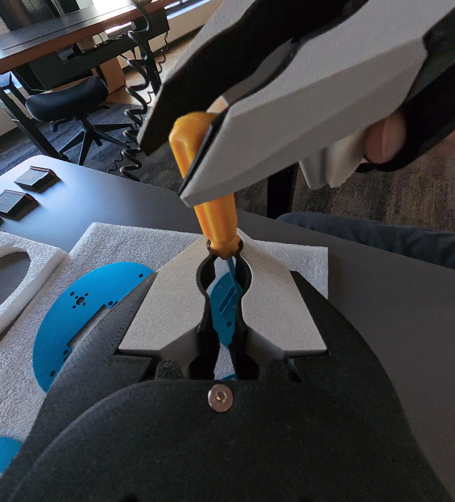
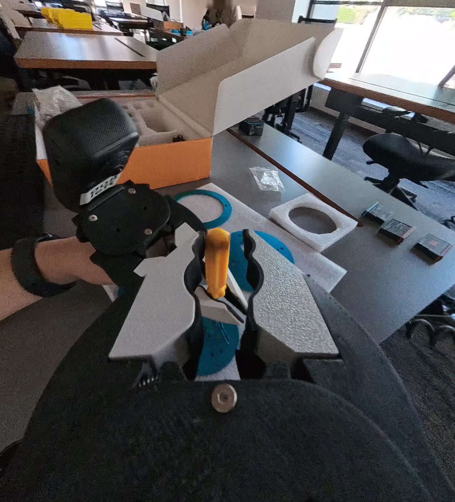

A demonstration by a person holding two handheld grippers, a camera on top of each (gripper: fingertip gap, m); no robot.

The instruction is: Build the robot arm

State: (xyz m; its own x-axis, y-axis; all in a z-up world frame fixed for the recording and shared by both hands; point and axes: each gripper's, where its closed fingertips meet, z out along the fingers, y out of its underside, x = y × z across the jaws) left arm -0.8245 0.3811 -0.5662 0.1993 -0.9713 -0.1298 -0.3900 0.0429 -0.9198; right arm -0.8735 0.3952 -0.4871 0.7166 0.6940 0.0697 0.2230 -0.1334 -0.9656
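Grey table [image 2: 370, 274], white foam sheet [image 1: 144, 239], office desks [image 2: 85, 51] behind

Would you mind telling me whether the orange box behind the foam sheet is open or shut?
Open: the orange box has its white lid flap raised, and the foam insert inside is visible.

Orange screwdriver handle [image 1: 207, 173], blue plate [image 1: 90, 307], white foam [image 1: 128, 244].

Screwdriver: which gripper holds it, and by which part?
Left gripper pinches the screwdriver at the handle's lower end; right gripper straddles the upper handle, grip unclear.
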